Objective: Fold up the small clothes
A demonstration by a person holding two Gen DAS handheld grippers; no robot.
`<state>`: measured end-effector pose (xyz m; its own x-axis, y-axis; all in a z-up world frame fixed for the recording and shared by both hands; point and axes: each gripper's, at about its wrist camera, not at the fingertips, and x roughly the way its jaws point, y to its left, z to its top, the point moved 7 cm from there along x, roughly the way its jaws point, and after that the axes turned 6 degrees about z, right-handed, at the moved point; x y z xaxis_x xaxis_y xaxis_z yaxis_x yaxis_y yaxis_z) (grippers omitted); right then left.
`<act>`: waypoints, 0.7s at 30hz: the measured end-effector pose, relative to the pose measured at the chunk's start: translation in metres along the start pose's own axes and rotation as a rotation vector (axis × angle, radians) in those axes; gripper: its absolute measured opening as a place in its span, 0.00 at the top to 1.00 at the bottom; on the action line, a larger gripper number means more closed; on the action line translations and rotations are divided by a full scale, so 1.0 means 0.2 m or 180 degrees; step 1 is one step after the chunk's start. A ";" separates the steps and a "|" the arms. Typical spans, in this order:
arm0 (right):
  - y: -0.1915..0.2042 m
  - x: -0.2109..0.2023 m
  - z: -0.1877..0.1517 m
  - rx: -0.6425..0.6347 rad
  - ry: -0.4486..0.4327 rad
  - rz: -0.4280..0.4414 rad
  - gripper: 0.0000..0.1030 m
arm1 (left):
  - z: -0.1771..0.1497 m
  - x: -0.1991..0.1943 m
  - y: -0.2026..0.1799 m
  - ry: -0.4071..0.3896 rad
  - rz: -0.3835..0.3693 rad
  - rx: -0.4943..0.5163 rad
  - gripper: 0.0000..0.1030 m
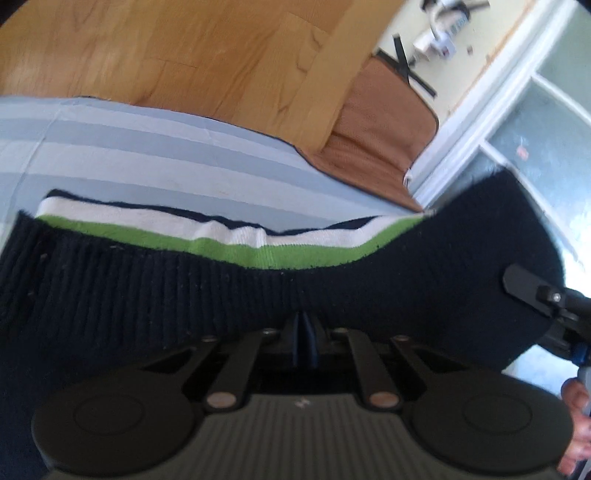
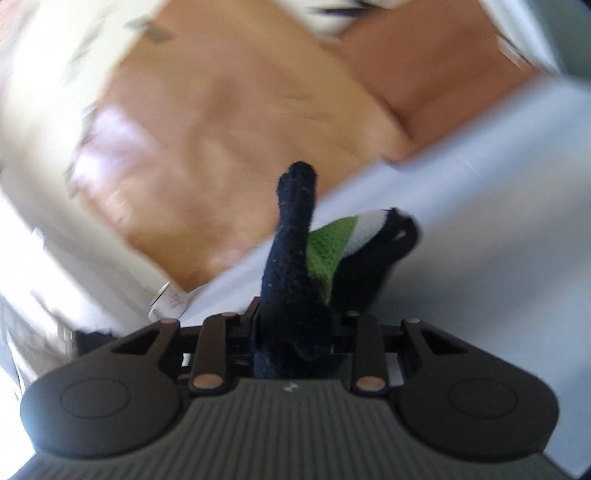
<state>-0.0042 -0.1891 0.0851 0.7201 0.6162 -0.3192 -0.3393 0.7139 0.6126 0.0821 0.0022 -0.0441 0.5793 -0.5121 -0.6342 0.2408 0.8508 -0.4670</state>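
1. Two views, one sock [image 1: 258, 288]: dark navy knit with a green and a white stripe, stretched between both grippers over a striped cloth [image 1: 129, 147].
2. Left gripper [image 1: 304, 328]: jaws together, clamped on the ribbed navy edge of the sock. Knit fills the space straight ahead of the jaws and blocks most of the near field.
3. Right gripper [image 2: 295, 325]: jaws pinched on a bunched navy part of the sock. A navy tip stands up just ahead of the jaws; the green and white band hangs off to their right.
4. Beyond the left jaws: striped cloth, then wooden table [image 1: 184, 55], then a brown cushion [image 1: 380, 122] further right. Window frame [image 1: 480, 122] far right.
5. Left view only: the right gripper [image 1: 535, 291] shows at the right edge, its finger against the navy toe end, with a hand [image 1: 580, 424] below it. Some white clutter [image 1: 439, 33] at top right, too small to identify.
6. Right view only: heavy motion blur. Wood surface [image 2: 221, 129] ahead of the jaws, pale cloth [image 2: 480, 203] to their right. Left gripper not visible here.
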 end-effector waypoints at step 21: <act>0.62 0.76 -0.51 -0.2297 0.1202 0.0441 0.46 | 0.03 -0.62 0.63 -0.0932 0.0214 -0.0974 0.58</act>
<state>0.0018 0.0273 0.0398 0.4348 0.6928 -0.5753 -0.8080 0.5822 0.0903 0.0458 0.1738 -0.0200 0.7932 -0.3639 -0.4883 -0.0216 0.7845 -0.6198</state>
